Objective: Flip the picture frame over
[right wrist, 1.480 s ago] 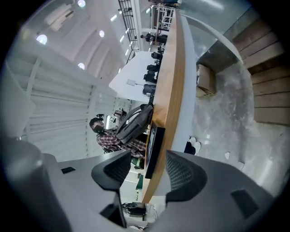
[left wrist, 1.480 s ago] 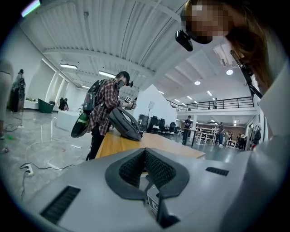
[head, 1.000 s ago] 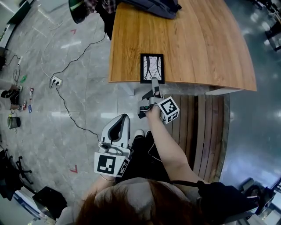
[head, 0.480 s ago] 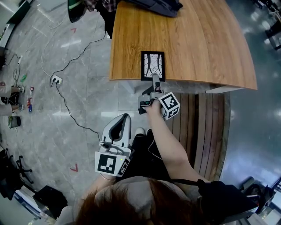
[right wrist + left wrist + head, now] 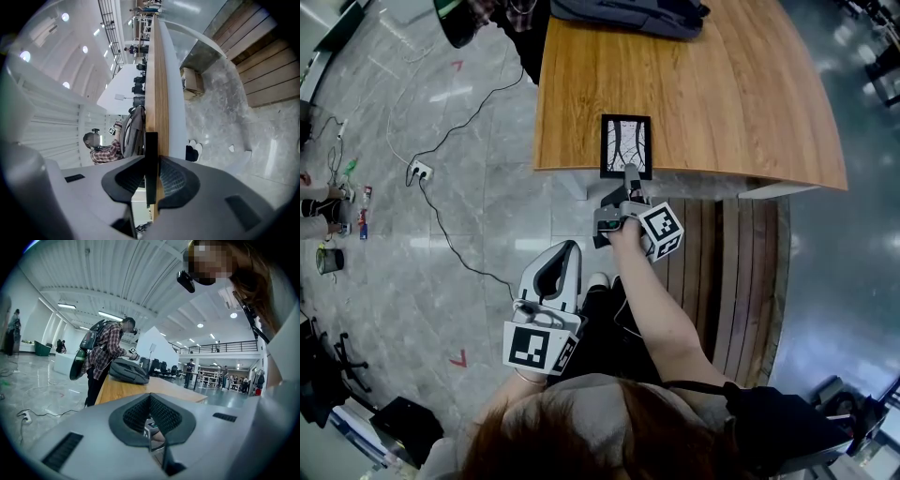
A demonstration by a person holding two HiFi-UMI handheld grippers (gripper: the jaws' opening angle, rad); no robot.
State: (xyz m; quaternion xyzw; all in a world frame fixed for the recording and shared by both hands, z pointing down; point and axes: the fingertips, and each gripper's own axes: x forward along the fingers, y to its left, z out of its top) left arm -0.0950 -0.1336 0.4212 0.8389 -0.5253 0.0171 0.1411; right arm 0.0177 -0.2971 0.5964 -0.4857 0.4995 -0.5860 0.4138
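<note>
Frame (image 5: 625, 146) lies flat on the table (image 5: 741, 94), print side up, its near edge right at the table's near rim, so the flip itself is not yet done. Right gripper (image 5: 629, 174) reaches in from the person's side, and its jaws have just been closing. Its own view shows the frame's dark edge between the two pads with both pads on it, the gripper rolled so that the tabletop runs upright through the picture. I judge this to be the grasp that opens the task: the near edge is pinched, but neither view shows the frame lifted. What is left is the whole turn — raise that edge, bring the frame past upright, lay it down on its face, then let go. Left gripper (image 5: 566, 247) hangs low by the person's lap, well apart from the table, tips together with nothing between them; it takes no part for now. A thin pinch on one edge may let the frame swing or slip as it rises — the lift calls for care
</note>
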